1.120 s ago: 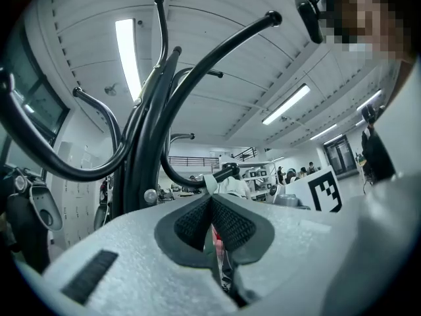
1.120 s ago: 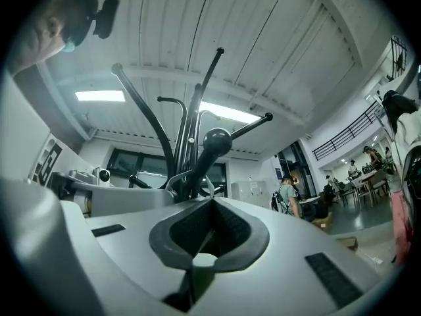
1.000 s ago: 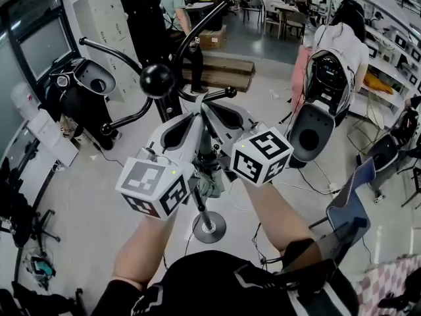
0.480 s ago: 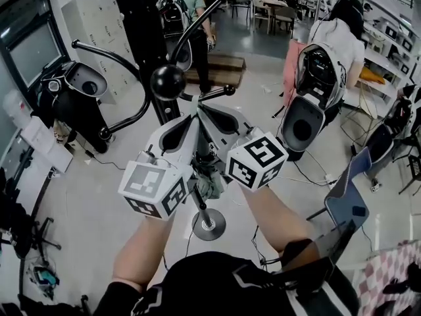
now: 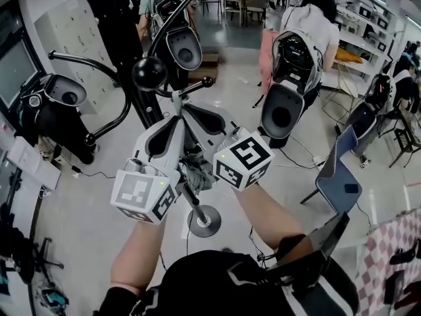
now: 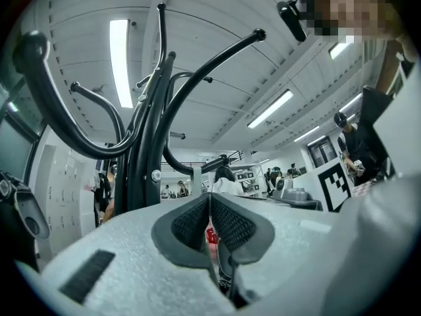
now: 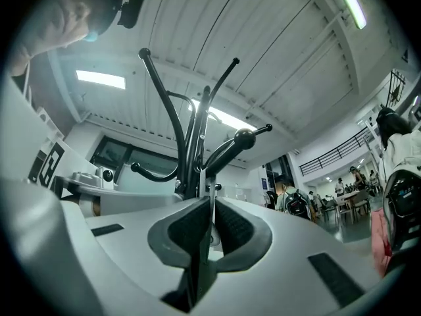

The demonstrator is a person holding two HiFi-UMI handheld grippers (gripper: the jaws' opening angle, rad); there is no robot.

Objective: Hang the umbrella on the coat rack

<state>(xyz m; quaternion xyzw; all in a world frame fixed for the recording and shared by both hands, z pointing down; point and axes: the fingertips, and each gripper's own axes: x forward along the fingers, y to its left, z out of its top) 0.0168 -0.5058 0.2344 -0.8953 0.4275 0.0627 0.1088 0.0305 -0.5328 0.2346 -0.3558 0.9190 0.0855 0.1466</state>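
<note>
Apparently mid-approach, left gripper and right gripper, fingers pinched shut on its top, dangle the folded grey-green fabric umbrella beside the black metal coat rack; next, loop it over the ball-tipped hook.

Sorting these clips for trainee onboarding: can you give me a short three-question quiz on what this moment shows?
1. True or false: the umbrella already hangs from an arm of the coat rack.
2. In the head view, what tips the rack arm just above the left gripper and right gripper? A) a black ball B) a metal ring C) a flat plate
3. In the right gripper view, how do that gripper's jaws stand?

Key
1. False: it sits low between the two grippers.
2. A, the ball.
3. Shut on a thin dark strip, apparently the umbrella's strap.
</note>
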